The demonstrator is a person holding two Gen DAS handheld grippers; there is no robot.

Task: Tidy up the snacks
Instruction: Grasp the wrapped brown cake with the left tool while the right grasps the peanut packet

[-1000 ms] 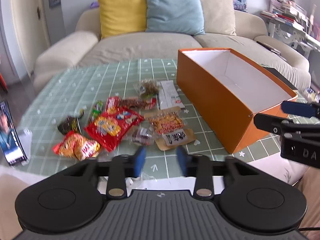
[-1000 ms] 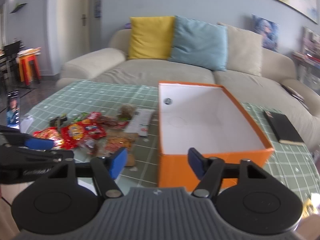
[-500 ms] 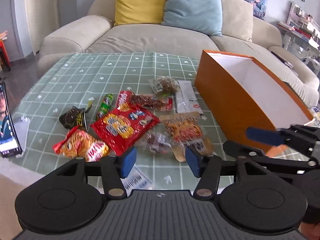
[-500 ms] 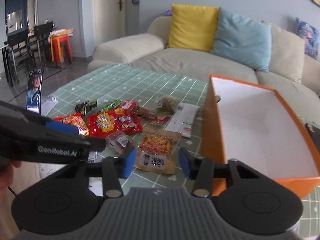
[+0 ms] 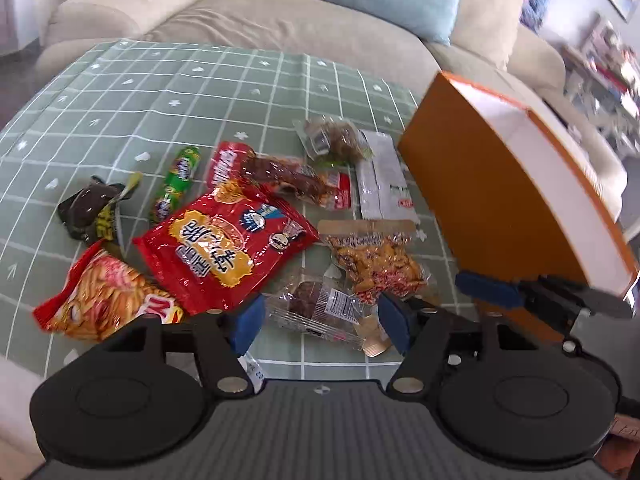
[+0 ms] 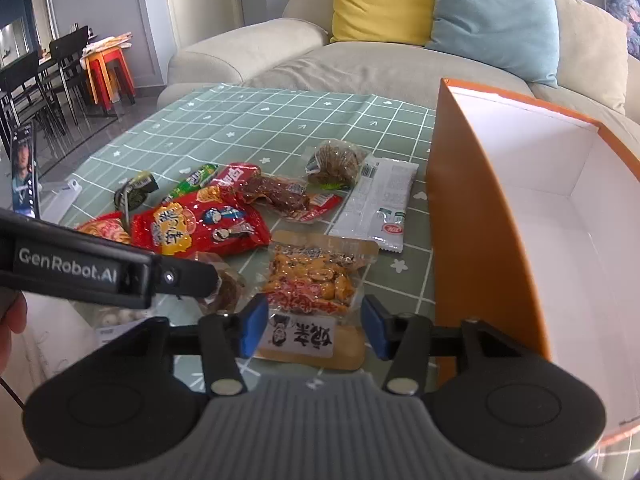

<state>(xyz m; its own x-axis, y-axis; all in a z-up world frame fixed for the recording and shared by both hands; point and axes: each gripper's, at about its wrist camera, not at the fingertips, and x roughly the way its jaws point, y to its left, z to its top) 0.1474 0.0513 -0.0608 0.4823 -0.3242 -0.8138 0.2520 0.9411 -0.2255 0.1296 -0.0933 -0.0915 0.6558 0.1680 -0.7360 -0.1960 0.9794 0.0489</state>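
Several snack packs lie on the green checked tablecloth (image 5: pixel 200 88), left of an open orange box (image 5: pixel 500 200) (image 6: pixel 468 200) with a white, bare inside. My left gripper (image 5: pixel 320 322) hovers low over a clear packet holding a brown cake (image 5: pixel 316 308). Its jaws are opening and the pads stand apart from the packet. My right gripper (image 6: pixel 314 330) hangs over a tan-backed pack of yellow nuts (image 6: pixel 312 280), jaws opening, pads clear of both sides. A big red bag (image 5: pixel 224 248) (image 6: pixel 200 228) lies just left of both.
An orange chips bag (image 5: pixel 104 300), a green candy tube (image 5: pixel 176 184), a dark wrapper (image 5: pixel 88 208), a red sausage pack (image 5: pixel 280 176), a white packet (image 6: pixel 376 204) and a brown-ball pack (image 6: pixel 336 164) lie around. A phone on a stand (image 6: pixel 24 172) sits far left. A sofa (image 6: pixel 360 64) is behind.
Both grippers have come down and forward over the snack pile. The left jaws have widened from nearly shut. The right jaws narrowed, then widened again.
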